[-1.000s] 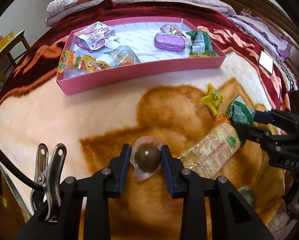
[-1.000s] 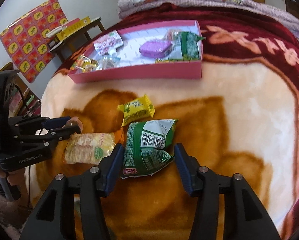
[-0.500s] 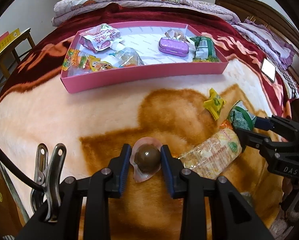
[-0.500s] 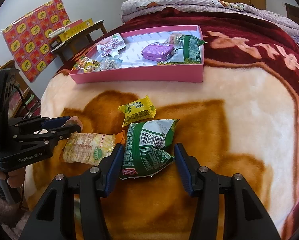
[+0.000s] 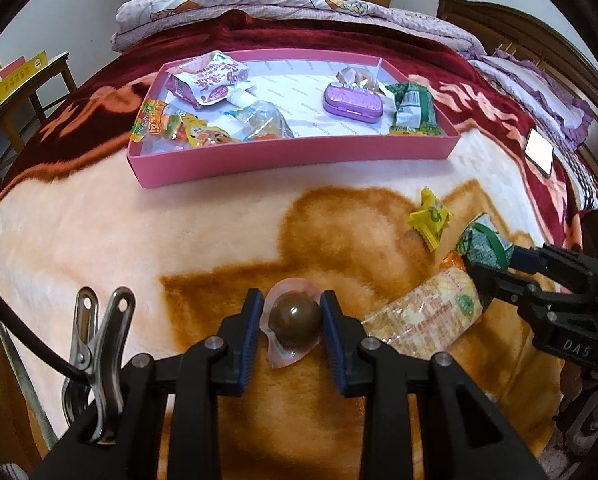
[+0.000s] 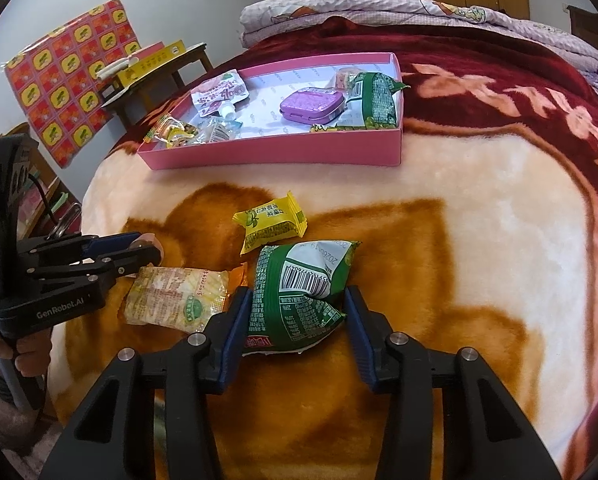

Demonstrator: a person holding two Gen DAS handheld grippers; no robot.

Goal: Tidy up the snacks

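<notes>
A: Since a second ago neither hand has shifted, but the right gripper (image 6: 295,312) has narrowed; its jaws are closing on the green packet (image 6: 299,300), and both pads touch its sides.

B: And the left gripper (image 5: 293,320)?

A: Clamped together on the brown ball snack (image 5: 295,318) in its clear pink wrapper, low on the blanket (image 5: 139,240).

B: What could go wrong?

A: The ball is round and its film slick, so it may squirt out on lifting. The puffy packet may buckle or slide if pinched only at its lower end.

B: How do they look?

A: The packet is crumpled, barcode up, just beside the yellow candy (image 6: 271,226) and the pale cracker pack (image 6: 175,296). The pink tray (image 5: 299,156), well apart, already holds several snacks.
</notes>
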